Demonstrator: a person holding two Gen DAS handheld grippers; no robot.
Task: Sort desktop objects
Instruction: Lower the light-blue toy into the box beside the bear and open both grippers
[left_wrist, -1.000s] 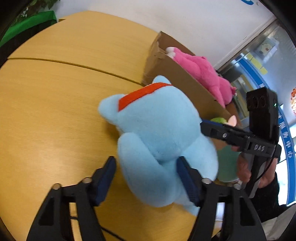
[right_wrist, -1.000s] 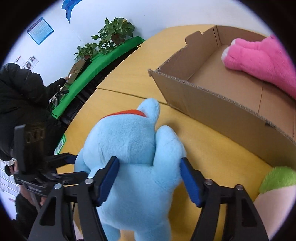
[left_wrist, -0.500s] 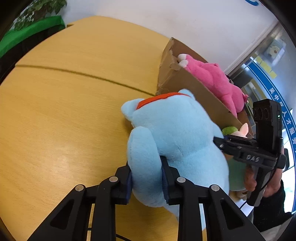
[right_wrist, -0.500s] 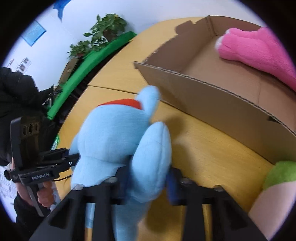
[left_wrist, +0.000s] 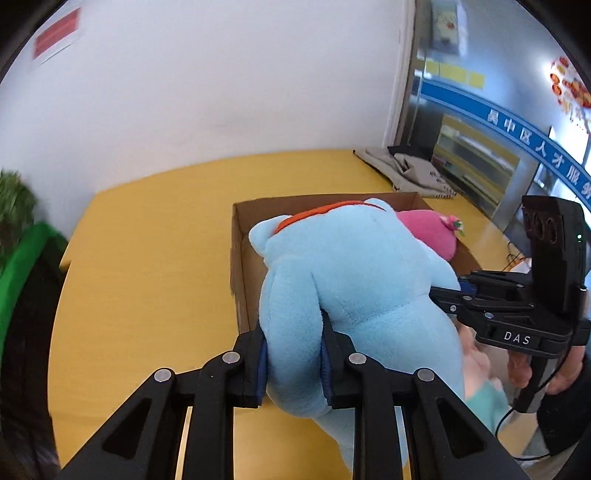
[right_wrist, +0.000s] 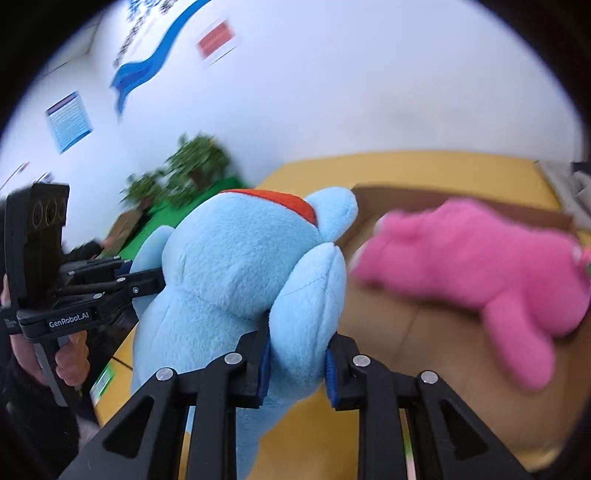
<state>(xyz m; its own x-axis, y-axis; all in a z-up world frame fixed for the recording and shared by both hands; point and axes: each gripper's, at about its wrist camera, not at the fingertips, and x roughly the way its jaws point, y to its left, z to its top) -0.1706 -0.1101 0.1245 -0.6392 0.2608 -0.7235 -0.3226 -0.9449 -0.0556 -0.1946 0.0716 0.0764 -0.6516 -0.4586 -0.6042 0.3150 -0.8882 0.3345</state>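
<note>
A light blue plush toy (left_wrist: 354, 280) with a red collar hangs in the air above the near edge of an open cardboard box (left_wrist: 240, 258). My left gripper (left_wrist: 293, 354) is shut on one of its limbs. My right gripper (right_wrist: 297, 354) is shut on the other limb and also shows in the left wrist view (left_wrist: 461, 291). The blue plush (right_wrist: 236, 273) fills the middle of the right wrist view. A pink plush toy (right_wrist: 476, 266) lies inside the box (right_wrist: 399, 332); in the left wrist view only part of the pink plush (left_wrist: 428, 229) shows behind the blue one.
The box stands on a yellow wooden table (left_wrist: 147, 258). A grey folded cloth (left_wrist: 402, 166) lies at the table's far right. Another pale toy (left_wrist: 480, 373) lies low behind the blue plush. Potted plants (right_wrist: 192, 162) and a green surface stand off the table's left.
Both grippers, shut on the blue plush, have lifted it off the table and carried it up over the near edge of the box.
</note>
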